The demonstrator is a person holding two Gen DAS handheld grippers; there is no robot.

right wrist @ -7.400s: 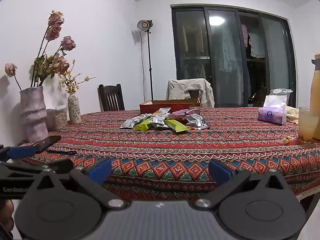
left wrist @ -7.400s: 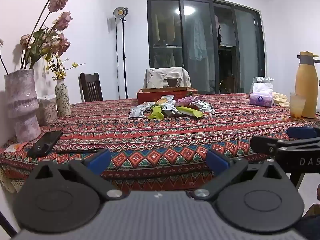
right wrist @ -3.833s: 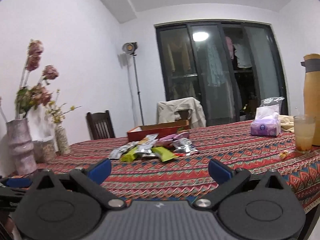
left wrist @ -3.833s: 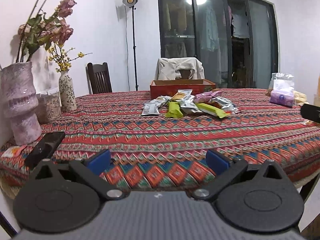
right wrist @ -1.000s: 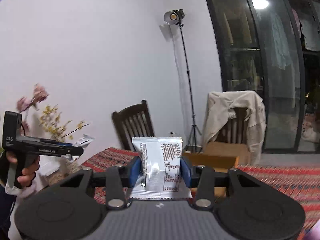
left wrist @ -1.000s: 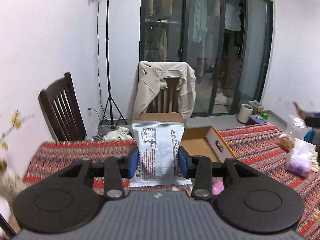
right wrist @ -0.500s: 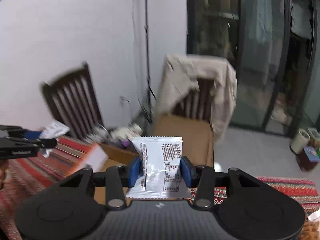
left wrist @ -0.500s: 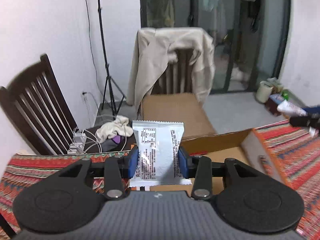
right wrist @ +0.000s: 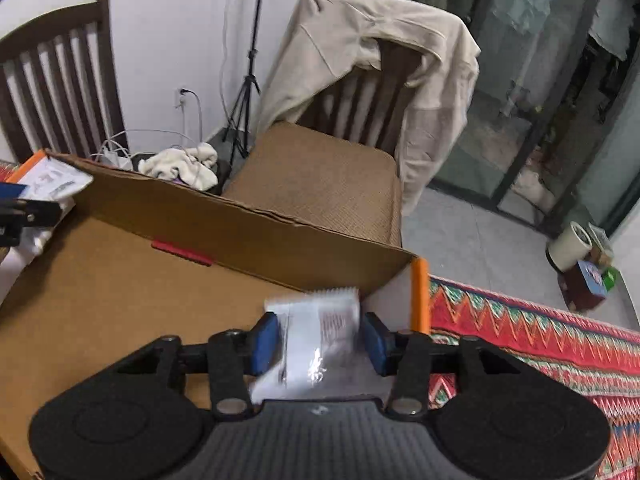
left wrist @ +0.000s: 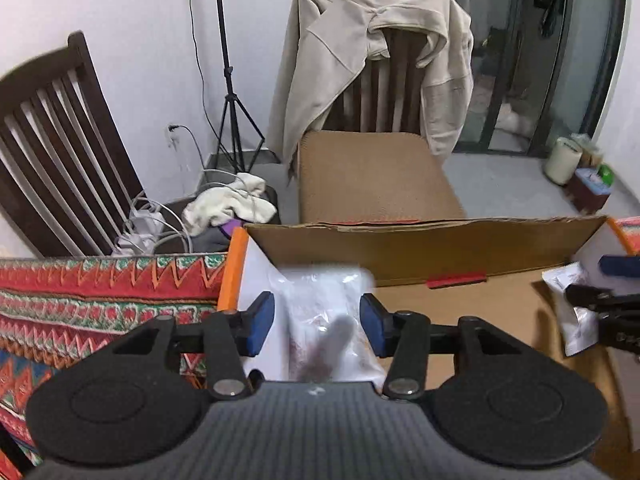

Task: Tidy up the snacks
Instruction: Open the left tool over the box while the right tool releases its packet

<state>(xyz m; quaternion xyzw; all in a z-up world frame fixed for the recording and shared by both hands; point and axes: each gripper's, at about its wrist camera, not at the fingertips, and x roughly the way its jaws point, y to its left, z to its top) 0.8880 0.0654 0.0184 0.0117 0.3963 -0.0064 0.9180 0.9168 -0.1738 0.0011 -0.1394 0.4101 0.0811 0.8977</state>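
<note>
Over the cardboard box (left wrist: 420,248), a white snack packet (left wrist: 332,320) lies blurred between each gripper's just-opened jaws, left gripper (left wrist: 318,322) and right gripper (right wrist: 318,342) alike, pads clear.

Both snack packets (left wrist: 328,320) blurred; box floor (right wrist: 120,300) partly hidden.

Print on snack packet (right wrist: 320,336) blurred; no text legible

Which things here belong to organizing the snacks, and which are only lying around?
Belong to the job:
- silver snack packet
- second snack packet
- cardboard box

Lying about:
- beige jacket on a chair
- light stand
- white cloth
</note>
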